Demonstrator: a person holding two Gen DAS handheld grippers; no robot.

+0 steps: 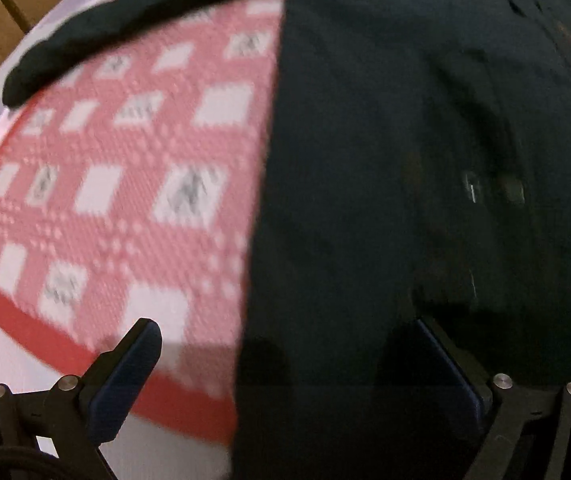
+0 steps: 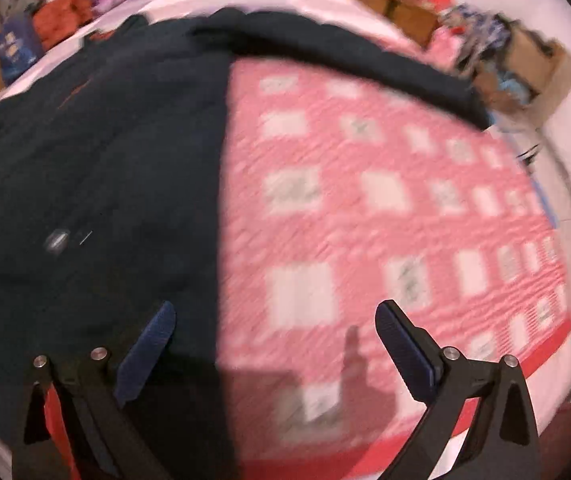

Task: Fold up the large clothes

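— Where's the garment?

— The dark jacket (image 2: 97,168) lies spread on the pink checked quilt (image 2: 385,208), one sleeve (image 2: 345,52) out toward your one o'clock.

— And the step?

— Probably reaching for the hem. Your left gripper (image 1: 285,364) and right gripper (image 2: 275,340) are both spread wide, empty; straddle an edge before closing.

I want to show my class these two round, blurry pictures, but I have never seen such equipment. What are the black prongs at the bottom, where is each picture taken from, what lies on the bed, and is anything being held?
The black prongs are hand-held grippers; a person carries one in each hand. Each has a wide-angle camera looking forward along its two fingers. One picture looks past the left gripper, the other past the right gripper. Both stand open and hold nothing. On the bed lies a pink checked blanket, and spread over it a large dark garment, with one sleeve stretched sideways. Both pictures are blurred, so fine details cannot be made out.
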